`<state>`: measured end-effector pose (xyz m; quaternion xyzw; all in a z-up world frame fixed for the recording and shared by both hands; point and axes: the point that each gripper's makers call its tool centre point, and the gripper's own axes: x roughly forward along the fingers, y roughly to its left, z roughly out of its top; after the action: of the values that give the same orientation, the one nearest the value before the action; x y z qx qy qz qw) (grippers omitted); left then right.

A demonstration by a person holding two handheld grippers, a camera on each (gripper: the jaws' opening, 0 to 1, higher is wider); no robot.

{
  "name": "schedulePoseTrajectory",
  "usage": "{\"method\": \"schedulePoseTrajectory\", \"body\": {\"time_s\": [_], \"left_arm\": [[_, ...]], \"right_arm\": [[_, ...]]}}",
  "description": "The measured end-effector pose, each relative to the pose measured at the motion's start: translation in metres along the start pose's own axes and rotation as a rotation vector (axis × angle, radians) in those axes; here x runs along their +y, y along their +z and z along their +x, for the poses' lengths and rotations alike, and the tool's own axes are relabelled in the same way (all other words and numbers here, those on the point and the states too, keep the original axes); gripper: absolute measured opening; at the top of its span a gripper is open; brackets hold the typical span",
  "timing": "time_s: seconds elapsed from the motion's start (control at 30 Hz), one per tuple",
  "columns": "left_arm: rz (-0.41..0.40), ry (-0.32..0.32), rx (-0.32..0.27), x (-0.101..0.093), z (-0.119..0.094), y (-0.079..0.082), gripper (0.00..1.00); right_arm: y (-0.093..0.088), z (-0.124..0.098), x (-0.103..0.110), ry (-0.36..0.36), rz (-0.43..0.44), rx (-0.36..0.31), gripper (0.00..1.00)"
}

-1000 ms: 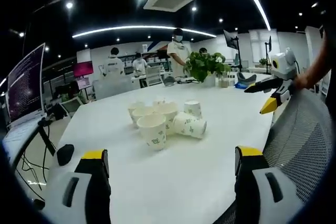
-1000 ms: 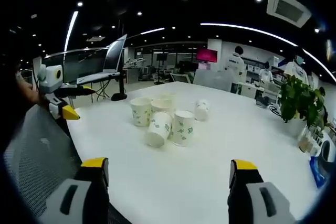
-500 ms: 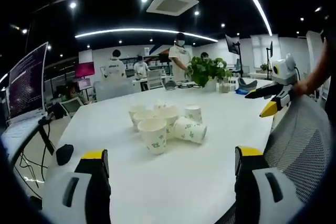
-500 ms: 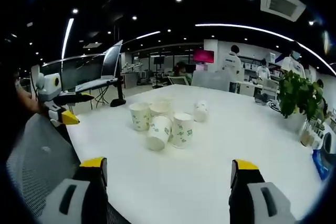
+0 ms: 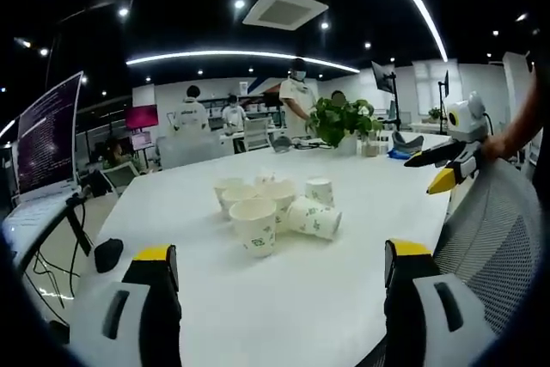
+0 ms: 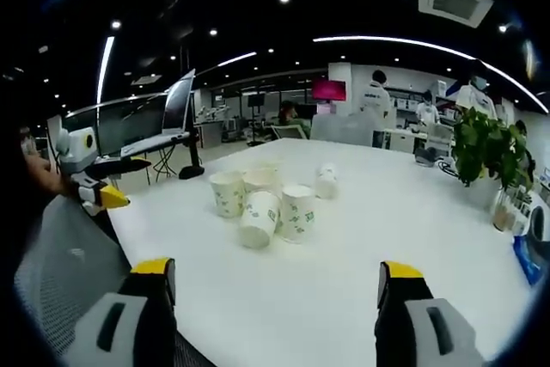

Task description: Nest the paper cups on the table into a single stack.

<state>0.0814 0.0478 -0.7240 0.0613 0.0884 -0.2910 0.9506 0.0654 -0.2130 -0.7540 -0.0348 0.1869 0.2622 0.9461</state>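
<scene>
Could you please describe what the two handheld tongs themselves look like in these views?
Both tongs, left and right, share one design: two broad jaws with pale grey bodies, black inner faces, yellow tips and a dark slot on each outer side. Seen from across, each has a white upper body, black jaws and a yellow tip.

Six paper cups (image 6: 260, 204), one potted plant (image 6: 483, 148), two monitors (image 5: 47, 135).

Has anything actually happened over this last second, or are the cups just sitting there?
Nothing has been picked up or let go. The paper cups keep the same cluster on the white table, one lying on its side. Only the cameras drifted slightly with the person's hands. The left gripper and right gripper both stay open and empty, short of the cups.
</scene>
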Motion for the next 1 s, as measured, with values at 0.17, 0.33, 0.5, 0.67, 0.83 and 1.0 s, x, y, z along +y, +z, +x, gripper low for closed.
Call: {"method": "schedulePoseTrajectory", "body": {"time_s": [0.17, 0.33, 0.5, 0.67, 0.83, 1.0], "left_arm": [[0.0, 0.004, 0.004, 0.0004, 0.0002, -0.0004, 0.99], [-0.009, 0.002, 0.011, -0.0003, 0.0005, -0.0015, 0.99], [-0.008, 0.002, 0.02, -0.0008, 0.0008, -0.0026, 0.99], [-0.004, 0.003, 0.024, 0.0005, 0.0007, -0.0046, 0.99], [0.009, 0.0, 0.017, 0.0008, 0.0006, -0.0047, 0.98], [0.004, -0.001, 0.021, 0.0014, 0.0006, -0.0065, 0.97]], "right_arm": [[0.0009, 0.0001, 0.0008, 0.003, -0.001, -0.004, 0.99], [0.0003, 0.0003, 0.0012, 0.006, 0.002, -0.004, 0.98], [0.0011, 0.0002, 0.0029, 0.01, 0.005, -0.004, 0.96], [0.0003, -0.0001, 0.0024, 0.008, 0.007, 0.0, 0.94], [-0.0005, 0.0001, 0.0032, 0.009, 0.002, 0.006, 0.92], [-0.0014, 0.0001, 0.0031, 0.009, -0.005, 0.012, 0.91]]}}
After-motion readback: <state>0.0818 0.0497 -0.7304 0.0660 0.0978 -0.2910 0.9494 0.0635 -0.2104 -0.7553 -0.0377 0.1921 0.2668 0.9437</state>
